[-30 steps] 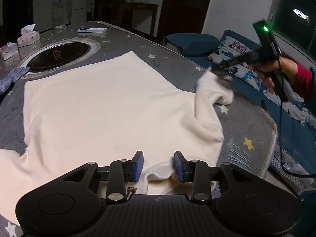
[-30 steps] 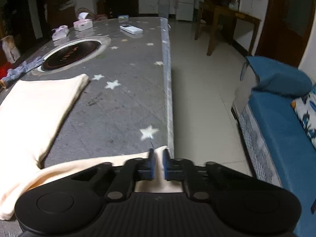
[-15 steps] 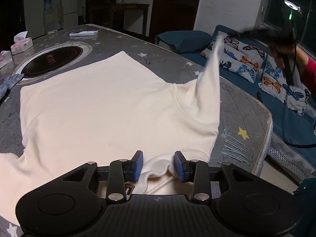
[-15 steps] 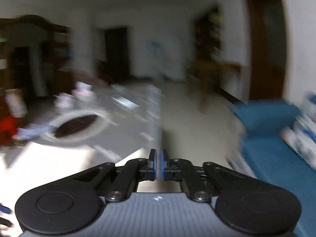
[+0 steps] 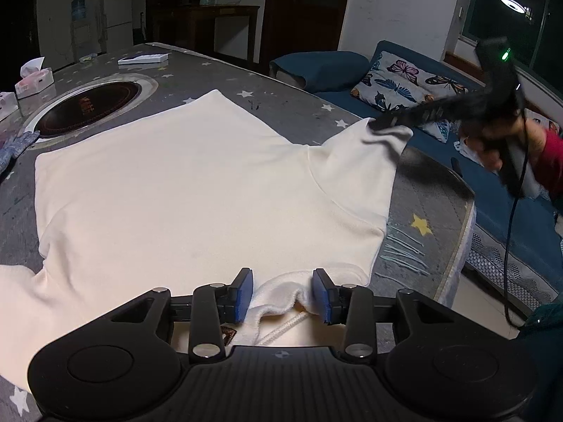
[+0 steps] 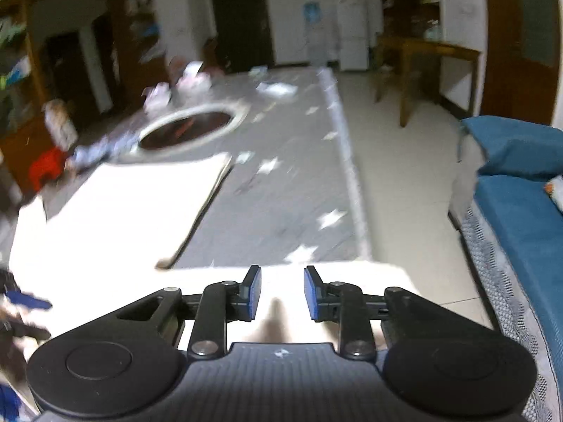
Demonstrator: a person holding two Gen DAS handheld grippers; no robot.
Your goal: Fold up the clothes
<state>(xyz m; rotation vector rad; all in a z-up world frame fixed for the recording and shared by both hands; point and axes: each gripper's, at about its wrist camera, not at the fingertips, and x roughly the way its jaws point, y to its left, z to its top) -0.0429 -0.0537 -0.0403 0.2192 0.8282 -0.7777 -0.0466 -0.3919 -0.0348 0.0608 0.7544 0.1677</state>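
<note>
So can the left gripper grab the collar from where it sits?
Probably yes. The left gripper is open, its blue pads either side of the collar of the cream shirt, nothing between them. Closing should catch the fabric, though how deep it sits between the pads is hard to judge.

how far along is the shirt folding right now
Early. Done: the cream shirt lies spread flat on the starry table, body smoothed. In hand: the right tongs stand open over the right sleeve, which lies stretched out sideways with its tip looking slightly raised in the blur; the left tongs stand open around the collar. Left: no fold is visible yet, so both sleeves and the body still need folding.
</note>
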